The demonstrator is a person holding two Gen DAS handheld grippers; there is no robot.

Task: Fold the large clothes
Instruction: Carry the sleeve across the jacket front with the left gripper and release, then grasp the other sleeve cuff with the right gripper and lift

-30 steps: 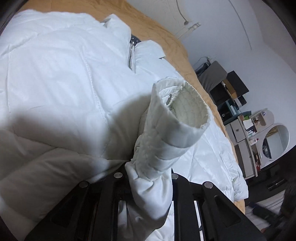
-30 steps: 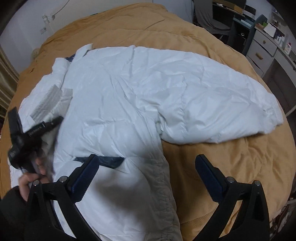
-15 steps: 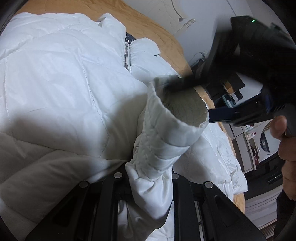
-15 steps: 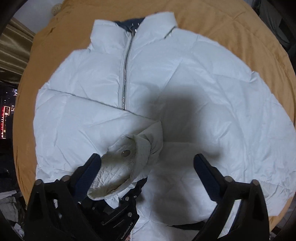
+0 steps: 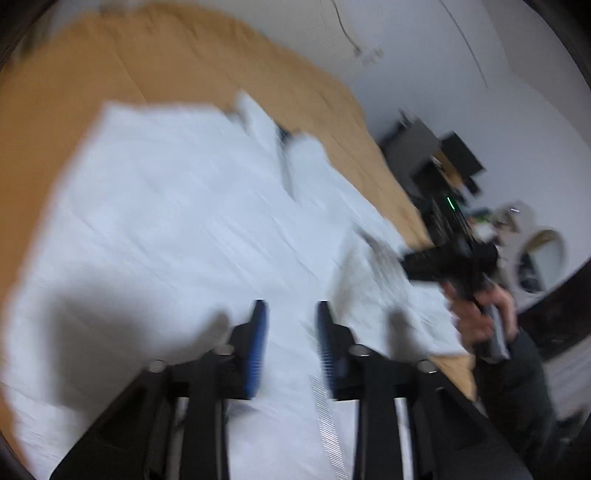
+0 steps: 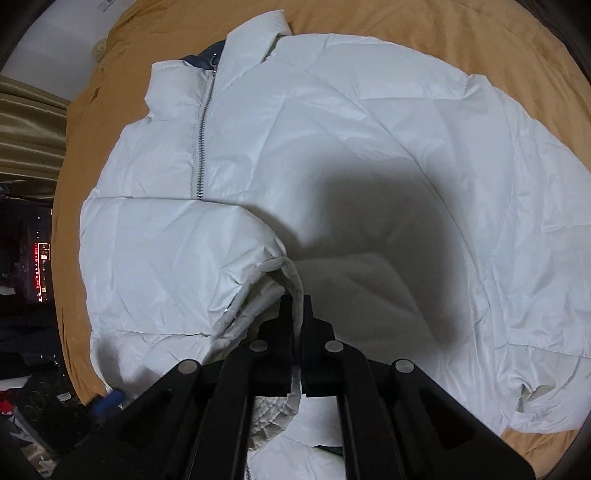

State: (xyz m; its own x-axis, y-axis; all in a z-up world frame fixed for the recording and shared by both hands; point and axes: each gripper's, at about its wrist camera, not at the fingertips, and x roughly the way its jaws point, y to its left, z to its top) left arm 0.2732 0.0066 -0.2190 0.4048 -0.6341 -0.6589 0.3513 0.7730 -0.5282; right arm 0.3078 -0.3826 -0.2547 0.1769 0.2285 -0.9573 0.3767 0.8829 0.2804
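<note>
Now the right gripper pinches only the sleeve cuff's thin edge, which may slip; left gripper jaws spread, empty.

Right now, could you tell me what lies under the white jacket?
An orange-brown bedspread shows all around the white jacket. Whatever lies directly beneath the jacket is covered.

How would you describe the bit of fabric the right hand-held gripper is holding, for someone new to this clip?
On the mustard-brown bedspread lies a white puffer jacket, zip up. Its sleeve is folded across the chest, and the sleeve cuff sits pinched in the right hand-held gripper. Unlike the smooth shell around it, the cuff shows a rolled edge and quilted lining.
</note>
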